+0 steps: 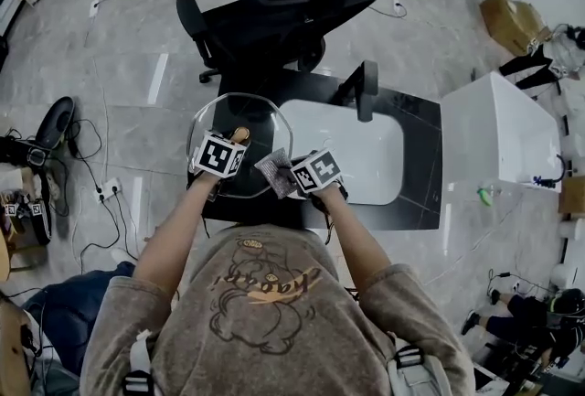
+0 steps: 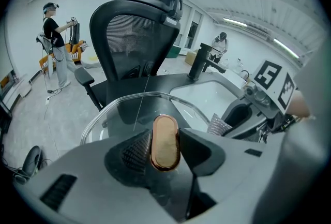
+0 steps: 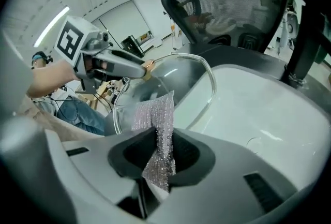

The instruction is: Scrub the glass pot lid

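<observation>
As the lid knob (image 2: 165, 149) is being clamped by the left gripper (image 2: 164, 137), a scouring cloth (image 3: 155, 114) is being pinched by the right gripper (image 3: 161, 149).

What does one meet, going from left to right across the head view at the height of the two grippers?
Left gripper holding the lid knob → silver scrub cloth → right gripper → white sink basin → white box.

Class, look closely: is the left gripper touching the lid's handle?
Touching. In the left gripper view, the left gripper has its jaws pressed against both sides of the handle of the glass lid.
</observation>
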A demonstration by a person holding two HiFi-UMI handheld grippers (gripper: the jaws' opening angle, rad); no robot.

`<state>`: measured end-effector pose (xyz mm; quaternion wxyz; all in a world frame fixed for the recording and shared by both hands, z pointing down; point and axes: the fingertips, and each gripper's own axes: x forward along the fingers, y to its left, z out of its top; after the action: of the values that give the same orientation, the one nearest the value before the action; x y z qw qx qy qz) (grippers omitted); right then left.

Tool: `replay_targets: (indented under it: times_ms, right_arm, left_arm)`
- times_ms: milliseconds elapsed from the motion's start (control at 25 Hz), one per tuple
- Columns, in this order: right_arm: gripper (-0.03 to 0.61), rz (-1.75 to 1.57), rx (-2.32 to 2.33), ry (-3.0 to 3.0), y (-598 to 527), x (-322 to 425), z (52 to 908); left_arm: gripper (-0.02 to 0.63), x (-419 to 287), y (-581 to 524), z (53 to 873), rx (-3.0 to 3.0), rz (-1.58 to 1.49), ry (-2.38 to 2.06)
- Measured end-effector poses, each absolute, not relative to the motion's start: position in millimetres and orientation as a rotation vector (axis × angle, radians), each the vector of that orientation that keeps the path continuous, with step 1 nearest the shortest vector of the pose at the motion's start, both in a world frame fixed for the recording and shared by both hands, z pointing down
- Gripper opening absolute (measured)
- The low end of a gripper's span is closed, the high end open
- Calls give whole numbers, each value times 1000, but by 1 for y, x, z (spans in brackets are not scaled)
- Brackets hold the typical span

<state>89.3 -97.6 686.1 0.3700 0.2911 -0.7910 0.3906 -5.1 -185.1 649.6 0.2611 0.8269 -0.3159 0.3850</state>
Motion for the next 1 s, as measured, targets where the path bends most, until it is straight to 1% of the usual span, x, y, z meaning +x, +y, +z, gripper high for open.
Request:
replay_targets:
  times_ms: [400,680,1000]
  right_arm:
    - [100,1005,912,-1957,-153,137,688]
    - [100,915,895,-1906,-198,140,687]
    - [100,886,879,-1879,-247,122,687]
  left_arm:
    - [184,-6,-184,649,2239,1039,-834]
    - [184,-5,-183,648,2249,1047,-814]
    - [184,-5,-182,649,2260,1056,-804]
